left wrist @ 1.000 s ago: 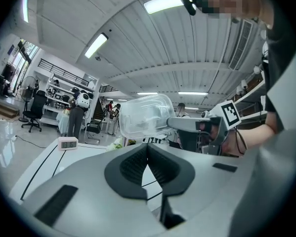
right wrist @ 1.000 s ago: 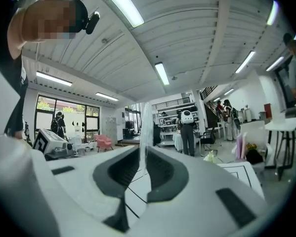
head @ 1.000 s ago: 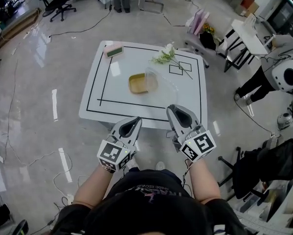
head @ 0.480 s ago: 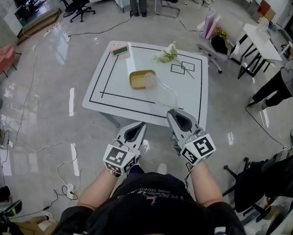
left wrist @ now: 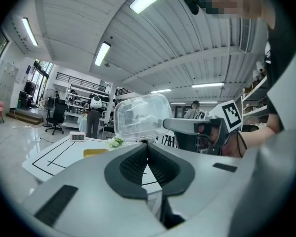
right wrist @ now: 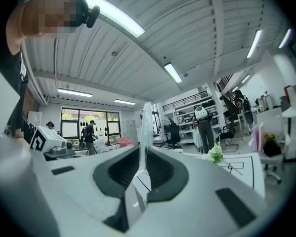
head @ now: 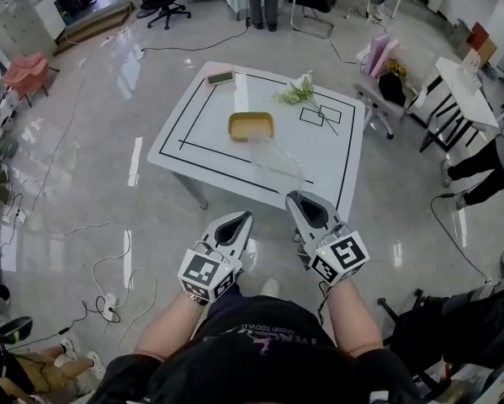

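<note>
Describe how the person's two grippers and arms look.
Both the left gripper and the right gripper have light grey, wedge-shaped bodies with black ribbed pads inside the jaws. Each carries a white cube with black square markers. A thin dark cable runs by the right wrist. The person wears a black short-sleeved shirt; the forearms are bare.

One clear lid (head: pixel 277 158), one yellow tray (head: pixel 251 125), seemingly one flower sprig (head: pixel 298 93)
</note>
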Motion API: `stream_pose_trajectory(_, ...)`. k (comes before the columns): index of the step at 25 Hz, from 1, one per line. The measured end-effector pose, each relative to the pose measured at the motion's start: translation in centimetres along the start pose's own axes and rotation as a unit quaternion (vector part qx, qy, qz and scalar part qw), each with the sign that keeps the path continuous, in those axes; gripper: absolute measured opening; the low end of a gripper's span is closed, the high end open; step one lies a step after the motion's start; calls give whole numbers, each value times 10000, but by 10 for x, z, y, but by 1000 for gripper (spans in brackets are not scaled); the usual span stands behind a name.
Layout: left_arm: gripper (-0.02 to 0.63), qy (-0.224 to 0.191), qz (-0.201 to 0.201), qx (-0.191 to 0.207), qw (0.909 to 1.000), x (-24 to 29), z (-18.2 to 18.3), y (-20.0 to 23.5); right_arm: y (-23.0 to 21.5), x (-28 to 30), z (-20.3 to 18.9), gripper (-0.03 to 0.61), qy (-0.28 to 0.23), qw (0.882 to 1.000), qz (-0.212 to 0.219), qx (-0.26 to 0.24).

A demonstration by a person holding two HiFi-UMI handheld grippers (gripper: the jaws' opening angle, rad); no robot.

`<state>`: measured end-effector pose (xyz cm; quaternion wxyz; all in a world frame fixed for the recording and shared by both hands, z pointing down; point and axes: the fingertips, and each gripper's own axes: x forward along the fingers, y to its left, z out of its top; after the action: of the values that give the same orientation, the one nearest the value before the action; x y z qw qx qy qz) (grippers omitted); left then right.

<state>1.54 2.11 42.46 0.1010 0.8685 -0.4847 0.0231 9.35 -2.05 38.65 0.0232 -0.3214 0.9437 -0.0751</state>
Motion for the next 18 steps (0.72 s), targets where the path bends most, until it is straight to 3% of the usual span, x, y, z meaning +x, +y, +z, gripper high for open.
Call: stream_pose_trajectory(18,5,-146,158,99,9997,-13,-2,-31,12,-26,-7,37,30,9998,196,-47)
